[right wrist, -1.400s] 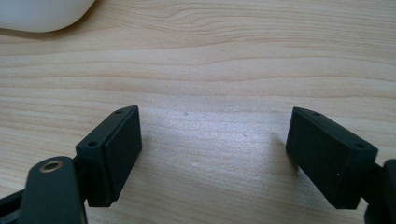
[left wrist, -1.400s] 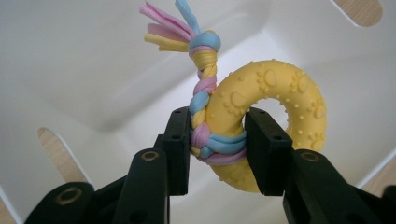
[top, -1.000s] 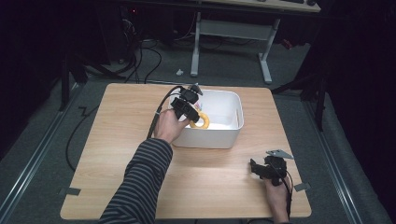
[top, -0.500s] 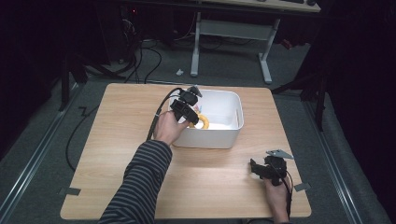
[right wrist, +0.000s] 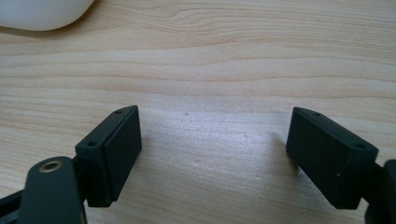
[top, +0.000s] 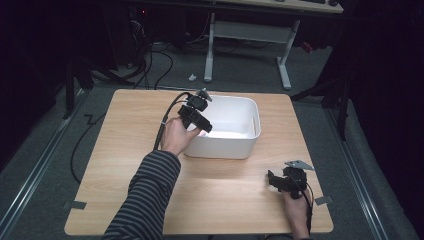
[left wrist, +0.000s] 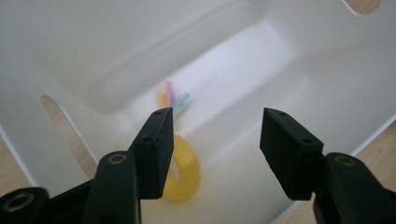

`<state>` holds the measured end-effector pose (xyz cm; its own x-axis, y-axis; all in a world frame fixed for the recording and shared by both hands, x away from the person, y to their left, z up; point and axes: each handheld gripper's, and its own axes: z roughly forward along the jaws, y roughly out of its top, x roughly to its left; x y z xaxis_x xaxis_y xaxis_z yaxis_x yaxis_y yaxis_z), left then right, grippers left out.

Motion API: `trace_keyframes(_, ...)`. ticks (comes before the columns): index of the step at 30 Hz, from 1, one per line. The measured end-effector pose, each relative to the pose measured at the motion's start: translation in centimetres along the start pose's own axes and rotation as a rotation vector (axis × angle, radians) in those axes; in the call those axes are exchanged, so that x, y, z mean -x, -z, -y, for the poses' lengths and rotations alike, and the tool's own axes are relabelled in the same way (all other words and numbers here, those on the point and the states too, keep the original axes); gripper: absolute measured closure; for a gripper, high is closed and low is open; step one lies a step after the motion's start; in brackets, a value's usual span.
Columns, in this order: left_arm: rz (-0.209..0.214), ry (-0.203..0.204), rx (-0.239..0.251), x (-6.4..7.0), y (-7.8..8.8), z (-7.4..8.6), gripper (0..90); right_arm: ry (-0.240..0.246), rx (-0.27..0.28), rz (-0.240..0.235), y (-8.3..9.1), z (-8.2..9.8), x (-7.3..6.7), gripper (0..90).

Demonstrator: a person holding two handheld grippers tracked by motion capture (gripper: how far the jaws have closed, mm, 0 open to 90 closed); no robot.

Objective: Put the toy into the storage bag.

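The left gripper [top: 204,127] is held over the white bin [top: 250,145], at the bin's 9 o'clock rim, and its fingers [left wrist: 156,149] are spread wide with nothing between them. In the left gripper view, a yellow ring-shaped object [left wrist: 184,175] is seen lying on the bin floor, below and just behind the left finger, and some thin coloured sticks [left wrist: 172,95] (pink, yellow and pale blue, a little blurred) are seen farther off, toward 12 o'clock of that view. The ring seems to be already released, so the step in hand is judged to be the withdrawal of the open gripper from the bin.

To do this well, the fingers should be kept apart and the gripper should be lifted straight up before it is moved toward 9 o'clock, so that the bin wall is not caught and the bin is not dragged over the table [top: 125,165]. The left finger is near the ring; a sideways sweep should be avoided.

The right gripper [top: 274,182] is rested low at 5 o'clock of the table, well apart from the bin, its fingers [right wrist: 114,154] wide open over bare wood and empty. It can be left there.
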<state>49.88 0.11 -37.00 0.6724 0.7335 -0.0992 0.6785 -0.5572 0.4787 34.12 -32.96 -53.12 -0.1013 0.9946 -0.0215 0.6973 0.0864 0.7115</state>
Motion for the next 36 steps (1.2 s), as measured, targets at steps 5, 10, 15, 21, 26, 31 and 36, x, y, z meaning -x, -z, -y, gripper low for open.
trace_keyframes(5, -0.011, 0.009, 0.050, -0.5, 1.4, 0.5, 43.1, 0.000, 0.000, -0.001, 0.0, 0.0, 0.0, 18.1)
trace_keyframes(10, -0.032, 0.010, 0.085, -1.0, 2.6, 1.1, 42.4, 0.002, 0.000, -0.002, 0.0, 0.0, 0.0, 18.1)
trace_keyframes(15, -0.049, 0.020, 0.113, -1.4, 3.6, 1.8, 42.0, 0.002, 0.000, -0.002, 0.0, 0.0, 0.0, 18.1)
trace_keyframes(21, -0.063, 0.037, 0.156, -2.0, 5.0, 2.6, 41.7, 0.002, 0.000, -0.002, 0.0, 0.0, 0.0, 18.1)
trace_keyframes(26, -0.066, 0.065, 0.177, -2.7, 5.8, 3.4, 41.6, 0.002, 0.000, -0.003, 0.0, 0.0, 0.0, 18.1)
trace_keyframes(31, -0.066, 0.094, 0.190, -3.5, 6.3, 4.5, 42.9, 0.002, 0.000, -0.003, 0.0, 0.0, 0.0, 18.1)
trace_keyframes(36, -0.076, 0.108, 0.200, -4.1, 6.8, 5.6, 42.8, 0.003, 0.000, -0.003, 0.0, 0.0, 0.0, 18.1)
